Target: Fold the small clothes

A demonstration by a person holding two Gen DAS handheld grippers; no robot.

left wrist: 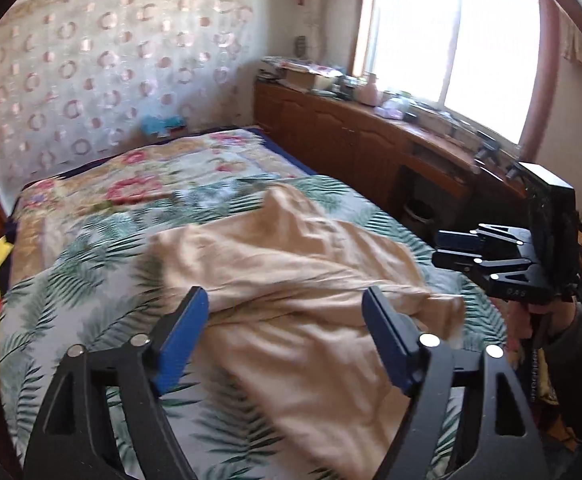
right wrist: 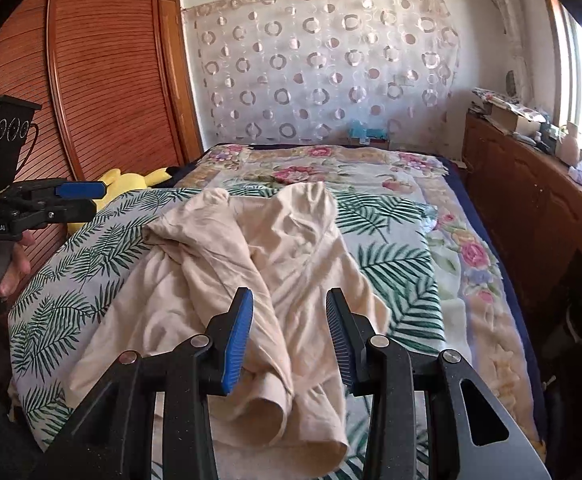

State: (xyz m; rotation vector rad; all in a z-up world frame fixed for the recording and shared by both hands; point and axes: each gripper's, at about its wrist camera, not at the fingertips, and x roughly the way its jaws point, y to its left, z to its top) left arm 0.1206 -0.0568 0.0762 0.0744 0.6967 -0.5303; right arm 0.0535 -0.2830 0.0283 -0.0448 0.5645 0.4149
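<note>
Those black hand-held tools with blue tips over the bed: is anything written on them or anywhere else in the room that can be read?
"GenRobot.AI": white lettering on the side of the left black hand-held gripper, seen from the right wrist view.
Small pale marks on the side of the right black hand-held gripper, left wrist view: too small to read.
Three white rings on the black box atop the left tool: shapes, not clearly digits.
Nothing else is readable.

Daylight thru blown-out window (left wrist: 455,48), slight motion blur, fisheye warp w/ dark corners.
</note>
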